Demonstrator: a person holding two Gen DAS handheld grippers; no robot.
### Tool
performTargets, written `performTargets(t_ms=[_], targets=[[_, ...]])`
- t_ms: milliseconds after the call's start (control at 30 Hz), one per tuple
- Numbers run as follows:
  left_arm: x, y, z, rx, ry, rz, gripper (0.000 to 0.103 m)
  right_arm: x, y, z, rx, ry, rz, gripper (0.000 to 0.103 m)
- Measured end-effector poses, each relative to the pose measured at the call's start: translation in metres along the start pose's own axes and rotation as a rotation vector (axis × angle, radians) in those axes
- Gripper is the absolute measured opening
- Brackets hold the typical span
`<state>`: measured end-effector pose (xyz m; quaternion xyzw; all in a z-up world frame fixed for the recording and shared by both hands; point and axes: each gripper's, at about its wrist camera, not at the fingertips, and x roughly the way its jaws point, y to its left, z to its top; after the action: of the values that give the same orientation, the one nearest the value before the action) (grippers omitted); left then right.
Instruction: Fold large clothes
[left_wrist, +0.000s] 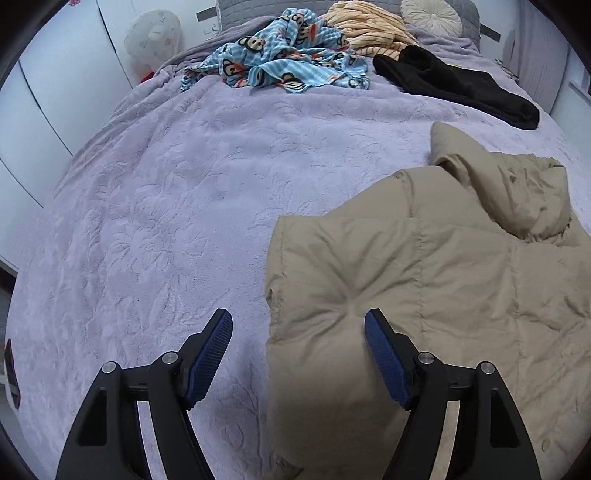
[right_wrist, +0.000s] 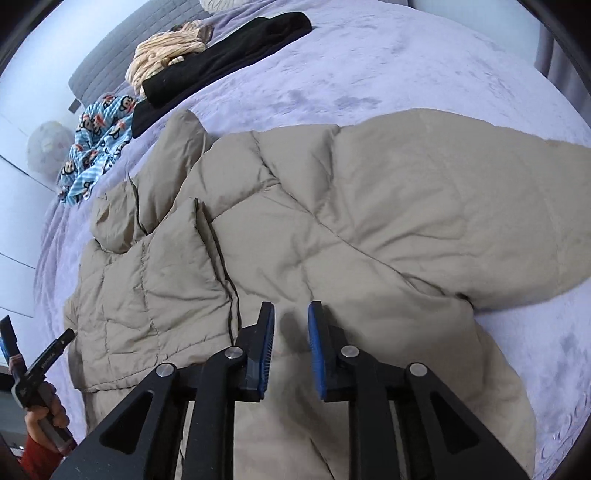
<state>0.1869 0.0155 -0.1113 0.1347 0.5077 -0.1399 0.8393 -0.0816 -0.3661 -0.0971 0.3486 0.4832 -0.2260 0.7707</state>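
A large beige puffer jacket (left_wrist: 436, 280) lies spread on the lilac bedspread (left_wrist: 177, 206). It fills the middle of the right wrist view (right_wrist: 332, 229), with its hood at the left and one sleeve stretched out to the right. My left gripper (left_wrist: 299, 325) is open wide over the jacket's near left edge and holds nothing. My right gripper (right_wrist: 291, 314) hovers over the jacket's front, jaws a small gap apart, nothing between them. The left gripper also shows at the far left of the right wrist view (right_wrist: 22, 354), held by a hand.
At the bed's far end lie a blue cartoon-print garment (left_wrist: 280, 62), a cream striped garment (left_wrist: 369, 29) and a black garment (left_wrist: 454, 85). A round cushion (left_wrist: 432, 14) rests by the grey headboard. White wardrobe doors (left_wrist: 44, 96) stand left of the bed.
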Motion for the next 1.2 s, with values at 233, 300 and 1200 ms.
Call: performTargets(t_ms=[233,300,1200], targets=[[-0.04,-0.065,-0.023,0.113,0.022,-0.091,0.076,-0.018,-0.026,-0.032,0.101,0.048,0.101,0.053],[-0.043,-0.091,-0.027,0.149,0.039,-0.107,0.076,-0.021,-0.032,-0.033,0.123,0.054,0.129,0.059],[-0.068,-0.286,-0.033,0.287,0.113,-0.195,0.103,-0.08,-0.222,-0.007,0.474,-0.077,0.122,0.089]])
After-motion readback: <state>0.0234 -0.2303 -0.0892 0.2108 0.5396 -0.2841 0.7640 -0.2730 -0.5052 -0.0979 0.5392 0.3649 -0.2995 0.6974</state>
